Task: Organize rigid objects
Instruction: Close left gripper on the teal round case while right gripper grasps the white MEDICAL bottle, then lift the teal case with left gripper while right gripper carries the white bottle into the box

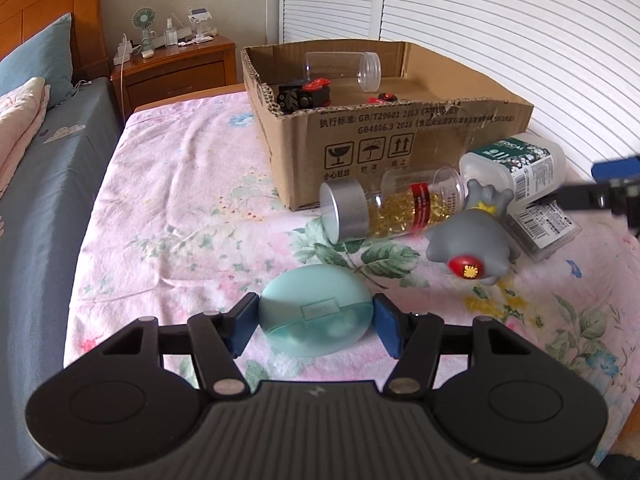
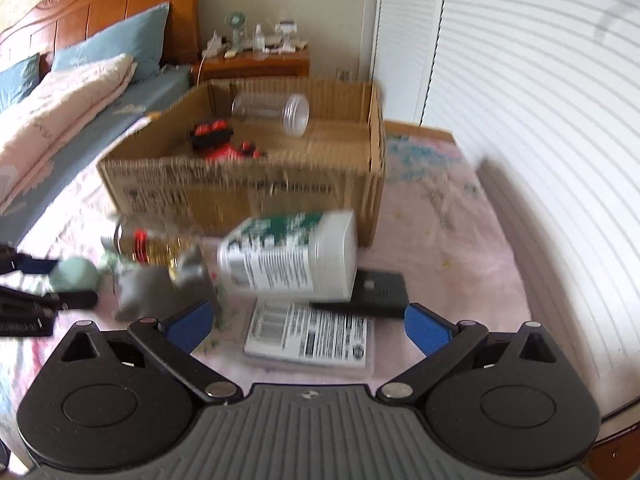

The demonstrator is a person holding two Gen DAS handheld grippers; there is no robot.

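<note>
The left claw is gripping a mint-green rounded case on the floral bedspread, its blue pads pressing the case from both sides, with the case lying squarely between the fingers, nearer than the cardboard box. The right claw is standing wide open with nothing between its pads, hovering over a flat labelled packet that is lying just below the white bottle with a green label. Beside that bottle a grey toy figure and a clear capsule bottle with a silver cap are lying in front of the box.
</note>
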